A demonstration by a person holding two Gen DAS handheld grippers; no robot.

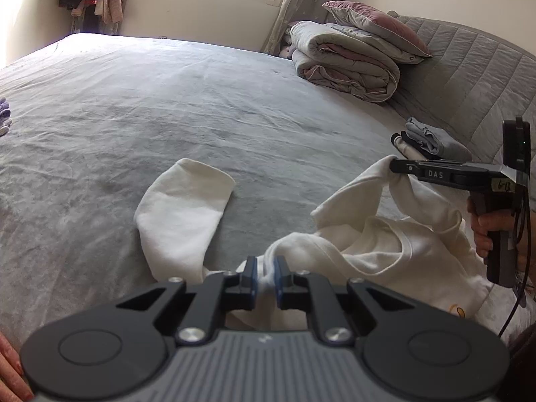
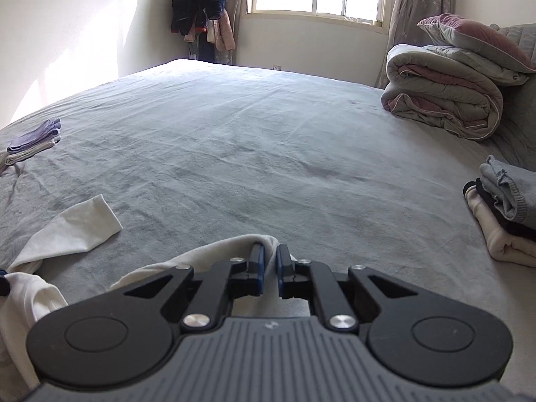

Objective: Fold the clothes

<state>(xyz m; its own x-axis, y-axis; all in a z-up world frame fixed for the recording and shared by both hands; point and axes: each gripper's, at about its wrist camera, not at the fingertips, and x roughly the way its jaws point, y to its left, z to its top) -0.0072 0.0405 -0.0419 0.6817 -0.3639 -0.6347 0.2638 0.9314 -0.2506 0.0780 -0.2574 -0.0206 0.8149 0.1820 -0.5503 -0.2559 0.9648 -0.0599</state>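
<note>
A white long-sleeved garment [image 1: 385,251] lies crumpled on the grey bed sheet [image 1: 167,100], close to me. One sleeve [image 1: 181,207] spreads out flat to the left and shows in the right wrist view too, as the sleeve [image 2: 73,231]. My left gripper [image 1: 265,268] is shut on a bunched fold of the white cloth near the sleeve's base. My right gripper [image 1: 392,166], held by a hand [image 1: 485,231], pinches another edge of the garment and holds it raised off the bed. In its own view the right gripper [image 2: 270,255] has its jaws nearly together, with white cloth [image 2: 214,251] draped around the fingertips.
A stack of folded clothes [image 1: 425,137] [image 2: 502,207] sits at the right by the padded headboard [image 1: 469,77]. A rolled quilt with a pillow on top [image 1: 348,63] [image 2: 442,93] lies at the far right. Small folded items [image 2: 33,140] rest at the left edge. Clothes [image 2: 201,6] hang in the corner.
</note>
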